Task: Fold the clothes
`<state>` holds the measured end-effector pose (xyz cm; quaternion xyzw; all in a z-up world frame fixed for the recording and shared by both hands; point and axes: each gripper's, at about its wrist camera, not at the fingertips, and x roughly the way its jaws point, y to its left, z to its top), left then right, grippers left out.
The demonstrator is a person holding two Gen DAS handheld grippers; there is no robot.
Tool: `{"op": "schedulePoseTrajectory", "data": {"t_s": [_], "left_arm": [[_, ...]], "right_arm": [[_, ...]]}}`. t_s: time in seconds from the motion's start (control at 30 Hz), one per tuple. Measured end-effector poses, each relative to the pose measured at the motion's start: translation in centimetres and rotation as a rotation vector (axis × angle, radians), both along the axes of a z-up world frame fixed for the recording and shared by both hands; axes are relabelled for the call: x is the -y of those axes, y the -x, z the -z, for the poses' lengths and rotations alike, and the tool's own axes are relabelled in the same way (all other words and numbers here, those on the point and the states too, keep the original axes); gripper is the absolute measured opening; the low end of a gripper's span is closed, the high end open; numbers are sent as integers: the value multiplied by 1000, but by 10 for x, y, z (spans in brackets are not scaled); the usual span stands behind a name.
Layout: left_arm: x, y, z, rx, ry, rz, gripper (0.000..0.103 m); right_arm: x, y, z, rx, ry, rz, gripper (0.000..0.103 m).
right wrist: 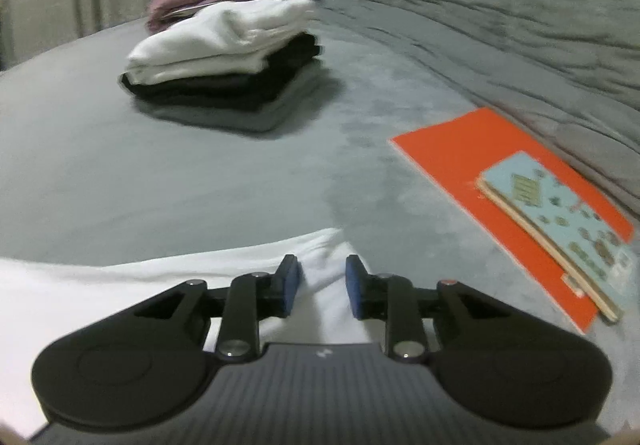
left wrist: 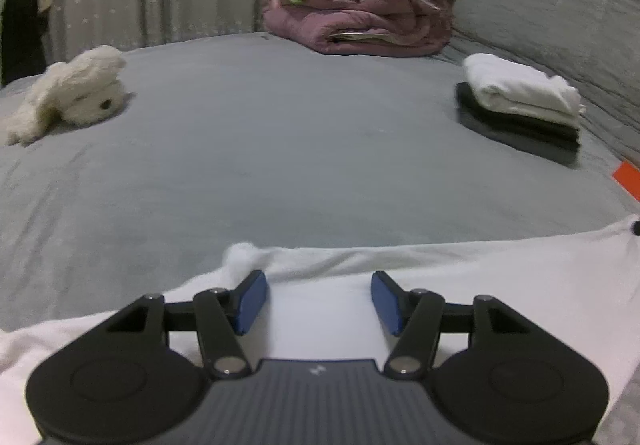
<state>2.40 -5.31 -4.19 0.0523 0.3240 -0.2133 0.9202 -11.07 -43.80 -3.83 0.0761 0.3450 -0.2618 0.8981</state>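
White garment spread at the near edge of the bed, both grippers over its far hem, neither one gripping.

The grey bed point(left wrist: 280, 149) carries, from largest down, a mauve blanket pile point(left wrist: 360, 21) at the far side, a folded stack of white on black clothes point(right wrist: 216, 57) to the right, and an orange folder point(right wrist: 500, 197) with a booklet point(right wrist: 560, 221) at the near right. The white garment point(left wrist: 480, 285) lies flat nearest the cameras. The left gripper point(left wrist: 318, 299) stands wide open above the hem; the right gripper point(right wrist: 322, 285) is narrowly parted with a ridge of cloth between its pads, not visibly pinched. To fold cleanly, I judge both should pinch the hem at matching points, lift together, and carry it across evenly, keeping the edge taut.
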Motion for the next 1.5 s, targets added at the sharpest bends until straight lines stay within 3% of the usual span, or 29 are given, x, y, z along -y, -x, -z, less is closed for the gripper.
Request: {"op": "schedulePoseTrajectory", "data": {"t_s": [0.23, 0.37, 0.47, 0.63, 0.83, 0.9, 1.2, 1.5], "left_arm": [[-38, 16, -7, 45, 2, -71, 60], [-69, 31, -5, 44, -27, -105, 60], [-92, 39, 2, 41, -59, -140, 60], [-118, 49, -5, 32, -59, -208, 60], [-119, 52, -21, -35, 4, -228, 62], [-113, 50, -26, -71, 13, -221, 66], [-91, 54, -47, -221, 32, -182, 85], [-73, 57, -26, -244, 78, -141, 87]], "right_arm": [[-9, 17, -15, 22, 2, -29, 38], [-15, 14, -8, -54, 4, -55, 41], [-14, 12, -3, -93, 21, -33, 49], [-5, 22, -12, -47, -35, 56, 50], [-2, 29, -17, -15, -89, 143, 57], [-3, 28, -16, -19, -83, 162, 64], [-12, 19, -4, -47, -116, 179, 73], [-9, 21, 0, -24, -137, 179, 74]]}}
